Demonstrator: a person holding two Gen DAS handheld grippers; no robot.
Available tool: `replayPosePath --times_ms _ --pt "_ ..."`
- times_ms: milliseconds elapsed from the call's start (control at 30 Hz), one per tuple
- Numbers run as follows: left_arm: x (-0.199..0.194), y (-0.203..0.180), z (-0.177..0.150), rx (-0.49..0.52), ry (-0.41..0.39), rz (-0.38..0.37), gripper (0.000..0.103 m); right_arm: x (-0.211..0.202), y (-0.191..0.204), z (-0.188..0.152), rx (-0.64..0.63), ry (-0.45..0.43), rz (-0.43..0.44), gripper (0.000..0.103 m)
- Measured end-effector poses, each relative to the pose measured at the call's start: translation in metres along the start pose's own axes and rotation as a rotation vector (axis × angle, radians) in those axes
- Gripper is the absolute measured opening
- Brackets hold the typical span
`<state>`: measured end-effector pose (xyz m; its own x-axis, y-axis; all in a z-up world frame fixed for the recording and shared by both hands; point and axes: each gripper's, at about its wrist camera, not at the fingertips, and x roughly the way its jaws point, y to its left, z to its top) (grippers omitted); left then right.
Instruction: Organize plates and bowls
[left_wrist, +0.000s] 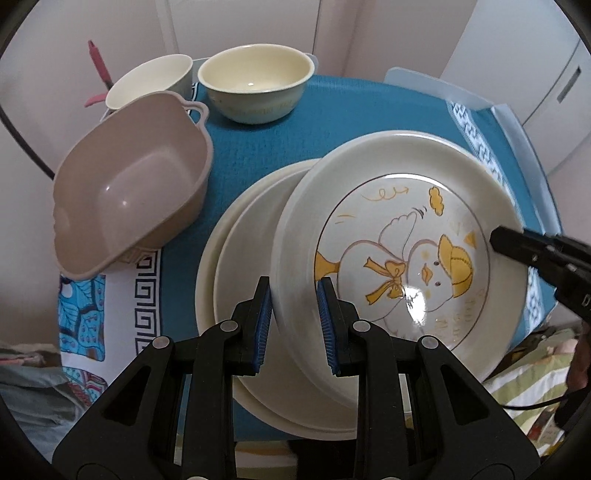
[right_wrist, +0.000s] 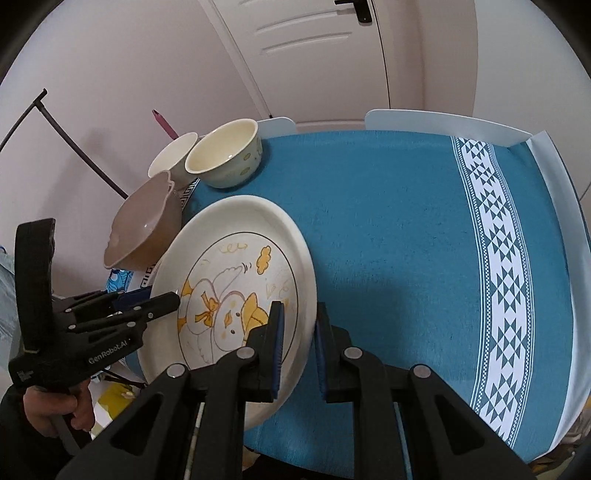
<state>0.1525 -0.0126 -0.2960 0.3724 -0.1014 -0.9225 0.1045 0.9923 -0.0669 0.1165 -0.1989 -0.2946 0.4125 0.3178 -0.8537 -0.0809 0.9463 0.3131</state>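
Above the blue woven tabletop (right_wrist: 388, 221), both left gripper (left_wrist: 294, 325) and right gripper (right_wrist: 298, 350) clench their ribbed jaws on opposite rims of the round glossy duck plate (left_wrist: 399, 258), tilted over plain cream plates (left_wrist: 236, 266)

"GenRobot.AI" in white on the left claw (right_wrist: 162, 302) body
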Motion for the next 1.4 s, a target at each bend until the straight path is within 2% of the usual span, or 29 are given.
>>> replayPosePath --times_ms 433,633,733,767,933,1200,1400 --pt "0.001 -0.014 -0.007 0.075 0.005 0.135 0.022 0.014 0.011 0.003 -0.091 0.046 -0.038 0.014" --pt "-0.003 -0.009 -0.008 0.072 0.004 0.168 0.022 0.023 0.016 0.007 -0.118 0.060 -0.031 0.014" --pt "-0.004 -0.008 -0.009 0.072 -0.001 0.182 0.022 0.027 0.020 0.007 -0.150 0.065 -0.039 0.014" --pt "-0.005 -0.008 -0.009 0.067 0.000 0.181 0.022 0.027 0.020 0.007 -0.153 0.093 -0.060 0.014" --pt "-0.004 -0.011 -0.010 0.080 0.001 0.201 0.022 0.026 0.024 0.006 -0.187 0.088 -0.072 0.014" --pt "-0.004 -0.030 -0.009 0.177 -0.024 0.341 0.022 0.028 0.028 0.007 -0.224 0.098 -0.092 0.014" --pt "-0.006 -0.022 -0.008 0.158 -0.029 0.332 0.022 0.031 0.031 0.005 -0.244 0.107 -0.096 0.014"
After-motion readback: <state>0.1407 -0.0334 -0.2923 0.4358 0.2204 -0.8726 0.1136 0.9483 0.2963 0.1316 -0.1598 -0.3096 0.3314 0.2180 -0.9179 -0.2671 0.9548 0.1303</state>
